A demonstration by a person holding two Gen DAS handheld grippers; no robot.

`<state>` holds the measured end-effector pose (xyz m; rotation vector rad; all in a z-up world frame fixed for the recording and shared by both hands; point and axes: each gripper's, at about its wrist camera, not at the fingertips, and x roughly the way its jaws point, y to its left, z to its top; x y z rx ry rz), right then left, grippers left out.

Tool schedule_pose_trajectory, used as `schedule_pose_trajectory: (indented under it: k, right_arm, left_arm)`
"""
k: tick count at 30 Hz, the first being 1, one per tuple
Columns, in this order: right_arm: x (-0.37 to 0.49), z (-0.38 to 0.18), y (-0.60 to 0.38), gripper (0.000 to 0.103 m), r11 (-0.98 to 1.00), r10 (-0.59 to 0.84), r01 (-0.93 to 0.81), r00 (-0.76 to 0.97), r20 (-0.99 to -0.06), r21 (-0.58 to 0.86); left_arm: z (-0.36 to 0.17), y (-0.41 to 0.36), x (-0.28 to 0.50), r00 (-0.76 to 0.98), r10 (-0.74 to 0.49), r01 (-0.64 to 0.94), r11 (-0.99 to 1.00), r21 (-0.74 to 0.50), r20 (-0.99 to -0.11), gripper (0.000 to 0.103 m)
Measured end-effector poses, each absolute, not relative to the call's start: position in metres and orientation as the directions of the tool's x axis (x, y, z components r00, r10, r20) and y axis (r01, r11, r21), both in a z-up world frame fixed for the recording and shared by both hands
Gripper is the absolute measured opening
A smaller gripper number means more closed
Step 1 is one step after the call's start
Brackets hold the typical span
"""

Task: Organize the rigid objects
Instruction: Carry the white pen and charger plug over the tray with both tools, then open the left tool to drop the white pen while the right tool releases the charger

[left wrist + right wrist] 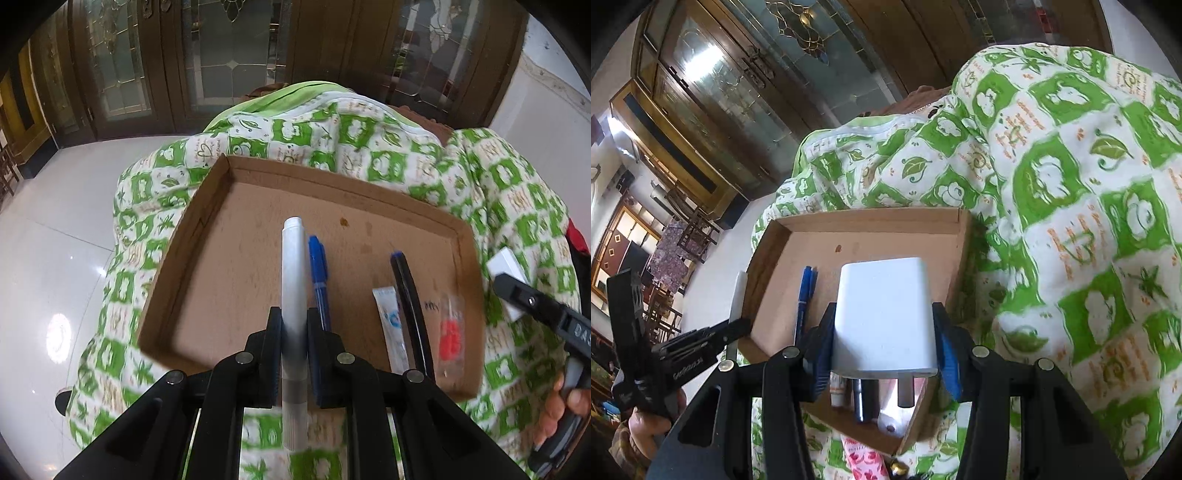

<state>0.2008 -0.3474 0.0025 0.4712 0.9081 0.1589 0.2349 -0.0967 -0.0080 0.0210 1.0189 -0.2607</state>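
Observation:
My left gripper [293, 332] is shut on a silver-white marker [293, 280], held above the near edge of a shallow cardboard tray [192, 236]. In the tray lie a blue pen [318, 273], a small white tube [391, 325], a black pen [410, 306] and a clear packet with red pieces [451, 332]. My right gripper [882, 350] is shut on a white charger plug [882, 314], held over the tray's [871, 225] right part. The blue pen [804, 295] shows beside it. The right gripper also shows in the left wrist view [517, 291].
The tray rests on a green-and-white patterned cloth [509, 177] over a raised surface. A pink patterned tube [866, 461] lies on the cloth near the tray's front edge. White tiled floor [55, 236] is left, wooden glass-door cabinets [229, 62] behind.

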Motion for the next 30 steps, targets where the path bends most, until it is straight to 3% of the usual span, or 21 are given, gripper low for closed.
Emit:
schedule_pose_trajectory:
  k: [30]
  right_arm:
    - [0.276, -0.029, -0.309, 0.047, 0.961, 0.216, 0.032, 0.538, -0.815, 0.276]
  left_arm:
    - [-0.046, -0.064, 0.294, 0.503, -0.077, 0.182, 0.983, 0.019, -0.861, 0.012]
